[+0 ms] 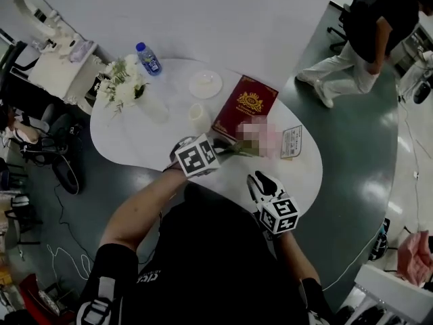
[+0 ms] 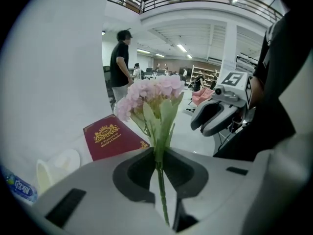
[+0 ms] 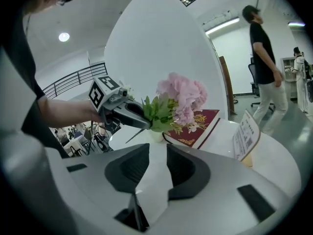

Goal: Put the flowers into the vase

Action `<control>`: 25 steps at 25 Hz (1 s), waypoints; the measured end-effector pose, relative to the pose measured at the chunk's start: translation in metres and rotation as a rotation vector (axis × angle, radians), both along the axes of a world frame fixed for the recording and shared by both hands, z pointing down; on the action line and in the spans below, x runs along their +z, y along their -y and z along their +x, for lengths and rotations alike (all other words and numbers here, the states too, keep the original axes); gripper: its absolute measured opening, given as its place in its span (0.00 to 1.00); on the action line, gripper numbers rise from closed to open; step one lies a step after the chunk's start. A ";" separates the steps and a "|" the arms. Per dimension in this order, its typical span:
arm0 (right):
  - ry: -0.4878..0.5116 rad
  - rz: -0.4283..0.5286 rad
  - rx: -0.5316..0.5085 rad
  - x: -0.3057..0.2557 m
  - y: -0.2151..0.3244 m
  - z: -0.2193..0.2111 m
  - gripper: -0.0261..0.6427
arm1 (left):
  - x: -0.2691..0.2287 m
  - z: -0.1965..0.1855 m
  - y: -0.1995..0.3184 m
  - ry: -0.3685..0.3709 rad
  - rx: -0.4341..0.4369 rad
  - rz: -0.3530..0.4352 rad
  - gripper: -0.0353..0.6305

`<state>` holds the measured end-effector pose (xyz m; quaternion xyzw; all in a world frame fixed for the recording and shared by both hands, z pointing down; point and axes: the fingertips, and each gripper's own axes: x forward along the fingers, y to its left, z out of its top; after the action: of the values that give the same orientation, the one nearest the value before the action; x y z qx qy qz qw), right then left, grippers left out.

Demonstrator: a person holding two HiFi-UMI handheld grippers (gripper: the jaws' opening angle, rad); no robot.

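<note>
A pink flower bunch (image 2: 154, 94) on a green stem rises from between the jaws of my left gripper (image 2: 159, 168), which is shut on the stem. In the head view this left gripper (image 1: 206, 153) hangs over the table's near middle, and the pink bloom (image 1: 260, 135) points right, over the red book's (image 1: 245, 107) lower corner. From the right gripper view the flower (image 3: 181, 99) sticks out of the left gripper (image 3: 124, 112), lifted off the table. A pale vase (image 1: 153, 107) with white flowers (image 1: 122, 83) stands at the table's far left. My right gripper (image 3: 152, 163) is open and empty, near the front edge (image 1: 262, 185).
On the white table (image 1: 135, 147) are a water bottle (image 1: 147, 58), a small white dish (image 1: 205, 84), a white cup (image 1: 198, 117) and a standing card (image 1: 291, 141) at the right. A person (image 1: 358, 46) walks on the floor beyond the table. Cables and chairs lie at left.
</note>
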<state>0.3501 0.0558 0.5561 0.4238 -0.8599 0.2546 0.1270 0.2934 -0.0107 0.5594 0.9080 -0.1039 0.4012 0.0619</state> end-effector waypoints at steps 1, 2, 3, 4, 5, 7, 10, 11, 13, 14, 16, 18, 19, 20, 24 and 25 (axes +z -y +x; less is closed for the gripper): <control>-0.005 0.001 -0.006 -0.001 0.002 -0.008 0.23 | -0.005 -0.005 0.000 -0.008 0.005 0.004 0.13; -0.009 0.001 -0.008 -0.001 0.004 -0.015 0.23 | -0.009 -0.010 0.001 -0.016 0.009 0.007 0.13; -0.011 0.002 -0.009 -0.002 0.006 -0.022 0.23 | -0.015 -0.015 0.002 -0.021 0.011 0.012 0.13; -0.014 0.002 -0.007 -0.002 0.009 -0.029 0.23 | -0.020 -0.020 0.003 -0.024 0.013 0.019 0.13; -0.016 0.002 -0.005 -0.003 0.011 -0.036 0.23 | -0.026 -0.025 0.005 -0.026 0.017 0.028 0.13; -0.023 0.002 -0.002 -0.003 0.015 -0.050 0.23 | -0.033 -0.035 0.006 -0.021 0.025 0.041 0.13; -0.027 0.012 0.012 -0.006 0.023 -0.070 0.23 | -0.041 -0.055 0.007 -0.015 0.026 0.046 0.13; -0.027 0.016 0.019 -0.007 0.026 -0.076 0.23 | -0.044 -0.061 0.009 -0.019 0.030 0.050 0.13; -0.029 0.027 0.033 -0.010 0.031 -0.089 0.23 | -0.049 -0.073 0.010 -0.029 0.040 0.054 0.13; -0.032 0.032 0.038 -0.010 0.034 -0.096 0.23 | -0.052 -0.079 0.011 -0.037 0.046 0.054 0.13; -0.042 0.041 0.050 -0.010 0.038 -0.109 0.23 | -0.060 -0.091 0.012 -0.051 0.059 0.054 0.13; -0.055 0.050 0.064 -0.010 0.044 -0.122 0.23 | -0.069 -0.101 0.014 -0.066 0.073 0.065 0.13; -0.060 0.055 0.071 -0.010 0.046 -0.128 0.23 | -0.074 -0.106 0.016 -0.074 0.080 0.072 0.13; -0.064 0.059 0.078 -0.010 0.048 -0.134 0.23 | -0.078 -0.110 0.016 -0.082 0.087 0.079 0.13; -0.076 0.075 0.099 -0.013 0.056 -0.149 0.23 | -0.089 -0.118 0.022 -0.097 0.110 0.100 0.13; -0.080 0.078 0.100 -0.013 0.057 -0.151 0.23 | -0.091 -0.119 0.025 -0.097 0.111 0.106 0.13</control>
<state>0.1993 -0.0013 0.5432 0.4806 -0.8412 0.2100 0.1317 0.1748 -0.0353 0.4685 0.9326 -0.0716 0.3537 -0.0036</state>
